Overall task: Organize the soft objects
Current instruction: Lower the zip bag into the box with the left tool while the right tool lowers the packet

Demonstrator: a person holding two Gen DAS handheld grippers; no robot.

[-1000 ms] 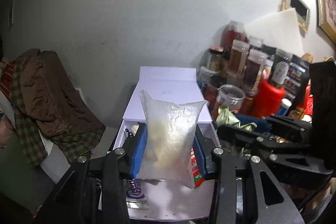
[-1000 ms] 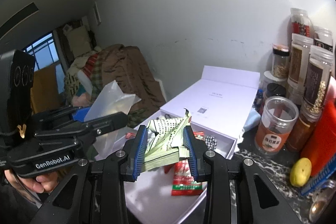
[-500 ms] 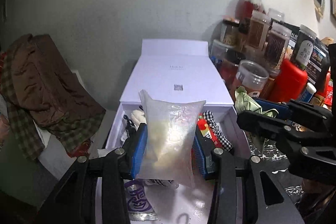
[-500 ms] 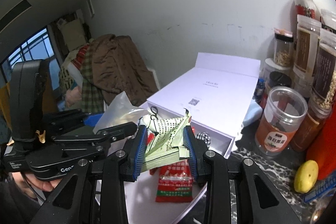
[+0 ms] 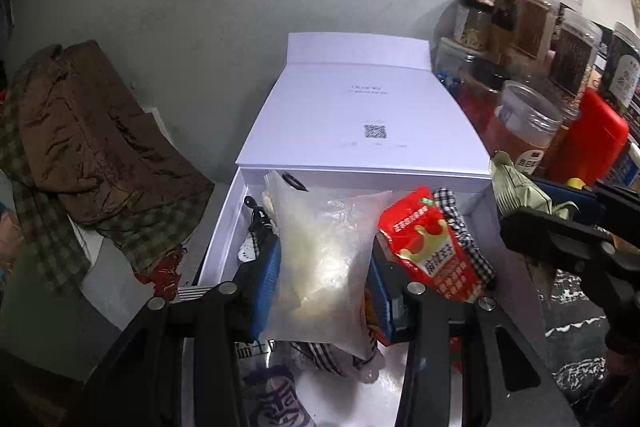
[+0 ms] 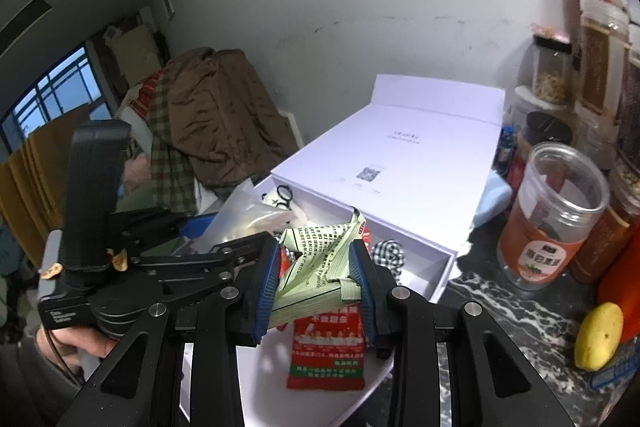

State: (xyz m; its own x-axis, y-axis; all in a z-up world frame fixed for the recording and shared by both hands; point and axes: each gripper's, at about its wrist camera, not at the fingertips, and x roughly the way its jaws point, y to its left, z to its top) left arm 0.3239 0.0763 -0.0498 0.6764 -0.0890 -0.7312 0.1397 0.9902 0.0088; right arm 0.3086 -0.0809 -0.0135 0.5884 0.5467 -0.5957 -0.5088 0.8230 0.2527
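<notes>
My left gripper [image 5: 324,275] is shut on a clear plastic bag [image 5: 326,255] of pale contents, held over the open white drawer box [image 5: 224,227]. A red snack packet [image 5: 430,247] and a black-and-white checked cloth [image 5: 464,227] lie in the drawer beside the bag. My right gripper [image 6: 316,279] is shut on a crumpled pale green printed packet [image 6: 316,267], held above the drawer's front. Below it lies a red packet [image 6: 328,351]. The left gripper [image 6: 188,263] and its bag [image 6: 244,211] appear at the left of the right wrist view.
The box's white lid [image 5: 360,119] covers its back half. Jars and bottles [image 5: 524,123] crowd the dark marble counter [image 6: 516,327] at the right, with a clear open jar [image 6: 552,215] and a yellow fruit [image 6: 598,335]. Brown and checked cloths [image 5: 88,147] are piled at the left.
Both grippers have come down and forward toward the drawer with their packets still held. The drawer's contents, the red packet and the checked cloth, have come into the left wrist view.
</notes>
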